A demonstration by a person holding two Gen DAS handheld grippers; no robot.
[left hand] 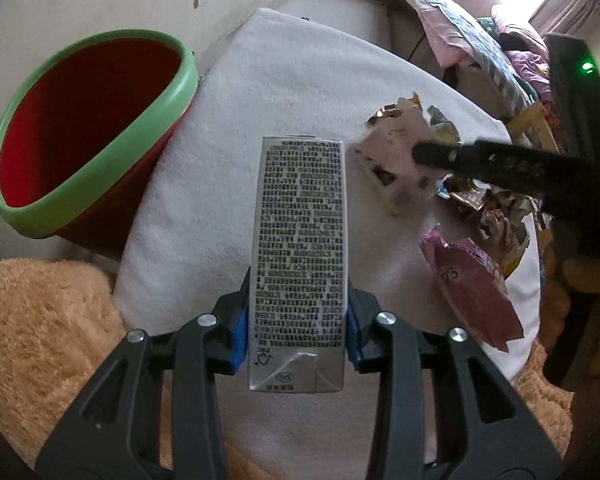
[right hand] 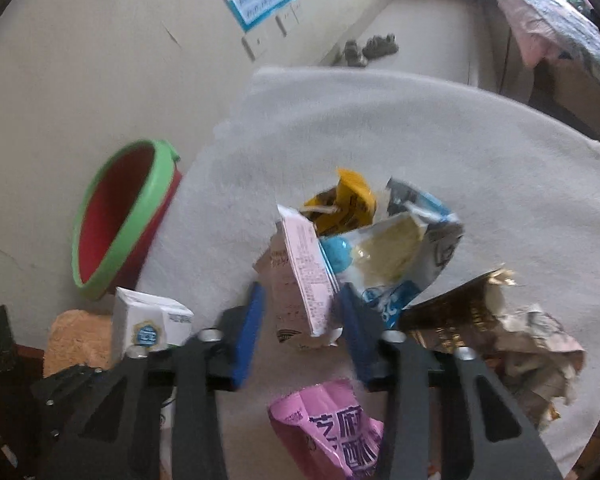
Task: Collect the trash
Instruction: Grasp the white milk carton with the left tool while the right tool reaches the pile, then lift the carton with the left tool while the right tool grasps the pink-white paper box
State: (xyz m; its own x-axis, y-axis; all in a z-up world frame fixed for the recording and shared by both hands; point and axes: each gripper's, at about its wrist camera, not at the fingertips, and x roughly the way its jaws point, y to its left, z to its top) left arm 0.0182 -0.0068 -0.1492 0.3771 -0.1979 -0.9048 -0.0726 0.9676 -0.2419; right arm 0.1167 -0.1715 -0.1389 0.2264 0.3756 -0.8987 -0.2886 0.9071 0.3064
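Left gripper [left hand: 296,334] clamped on milk carton [left hand: 300,256], over white towel [left hand: 260,80], bin [left hand: 88,132] just beside at left. Carry across & over green rim before letting go.

Right gripper [right hand: 300,316] narrowed round pink-white packet [right hand: 304,276]; contact unclear w/ blur. Squeeze fully before lifting. Other wrappers [right hand: 400,252] left on towel.

Both wrist views look steeply down, close over the white towel [left hand: 300,80]. The left faces the red bin [left hand: 88,128]; the right faces the wrapper pile [right hand: 380,248]. Both share towel, bin and pile.
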